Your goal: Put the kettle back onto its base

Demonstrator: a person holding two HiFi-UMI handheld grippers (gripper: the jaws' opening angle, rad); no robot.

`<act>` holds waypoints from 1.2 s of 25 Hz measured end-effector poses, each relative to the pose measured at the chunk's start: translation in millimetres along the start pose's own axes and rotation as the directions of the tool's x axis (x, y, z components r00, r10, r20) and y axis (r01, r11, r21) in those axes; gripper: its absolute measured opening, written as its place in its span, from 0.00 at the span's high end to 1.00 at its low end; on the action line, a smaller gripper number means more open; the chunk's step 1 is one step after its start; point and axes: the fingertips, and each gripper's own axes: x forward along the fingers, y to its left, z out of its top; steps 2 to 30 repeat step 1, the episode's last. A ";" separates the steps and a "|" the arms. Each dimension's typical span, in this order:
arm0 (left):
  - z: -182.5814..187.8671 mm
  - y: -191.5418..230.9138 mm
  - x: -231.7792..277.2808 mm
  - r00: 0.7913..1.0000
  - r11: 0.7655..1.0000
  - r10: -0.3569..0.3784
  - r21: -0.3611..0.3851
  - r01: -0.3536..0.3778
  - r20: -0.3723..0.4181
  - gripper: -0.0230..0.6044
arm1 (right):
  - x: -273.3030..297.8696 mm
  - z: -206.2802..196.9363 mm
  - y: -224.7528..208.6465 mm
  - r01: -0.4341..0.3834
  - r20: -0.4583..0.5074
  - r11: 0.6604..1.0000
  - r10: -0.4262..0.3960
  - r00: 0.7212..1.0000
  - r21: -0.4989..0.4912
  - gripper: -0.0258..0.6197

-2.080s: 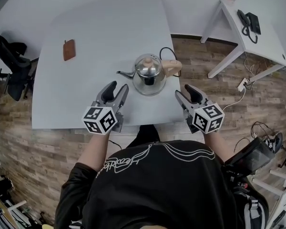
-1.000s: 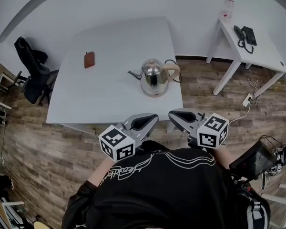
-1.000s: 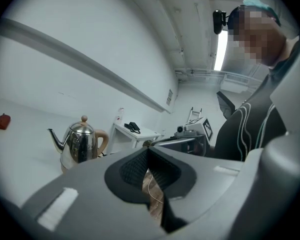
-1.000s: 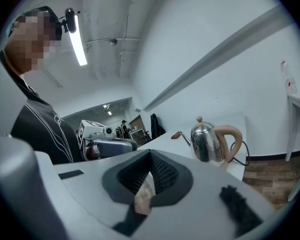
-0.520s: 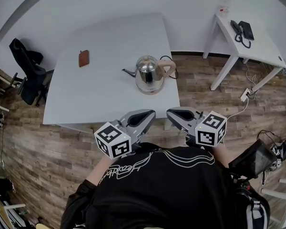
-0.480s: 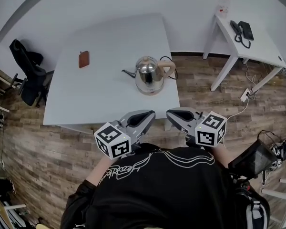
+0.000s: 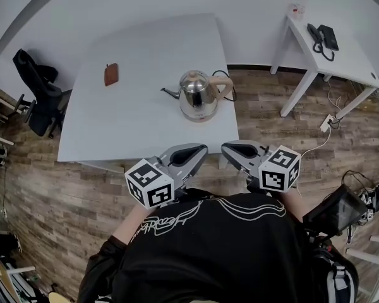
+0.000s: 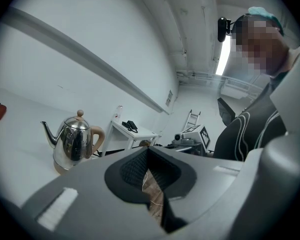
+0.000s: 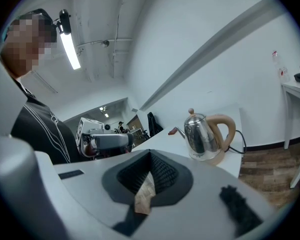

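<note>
Steel with a tan handle, the kettle (image 7: 197, 92) stands upright on its base (image 7: 199, 115), towards the near right part of the white table (image 7: 126, 131). Its spout points to your left and its handle to your right. A black cord (image 7: 231, 84) loops off the table edge just behind the handle.

You hold both grippers close to your body, off the near edge of the table and well apart from the kettle. Your left gripper (image 7: 202, 149) has its jaws pressed together with nothing between them; its own view shows only wood floor through the small gap behind the pads. Your right gripper (image 7: 225, 148) is the same: jaws together and empty. The two tips point towards each other, near but not touching.

On the far left of the table lies a small reddish-brown thing (image 7: 111, 74), too small to tell what it is. A black chair (image 7: 36, 84) stands by the table's left side. To your right is a white side table (image 7: 344, 60) with a black telephone (image 7: 322, 36) on it
</note>
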 end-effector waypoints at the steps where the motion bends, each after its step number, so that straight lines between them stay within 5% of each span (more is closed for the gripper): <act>1: 0.0 -0.2 0.3 1.000 1.000 -0.001 0.002 0.001 0.001 0.95 | 0.1 -0.3 -1.0 -0.001 0.000 1.000 0.001 1.000 0.005 0.95; 30: 0.0 -0.2 0.3 1.000 1.000 -0.001 0.002 0.001 0.001 0.95 | 0.1 -0.3 -1.0 -0.001 0.000 1.000 0.001 1.000 0.005 0.95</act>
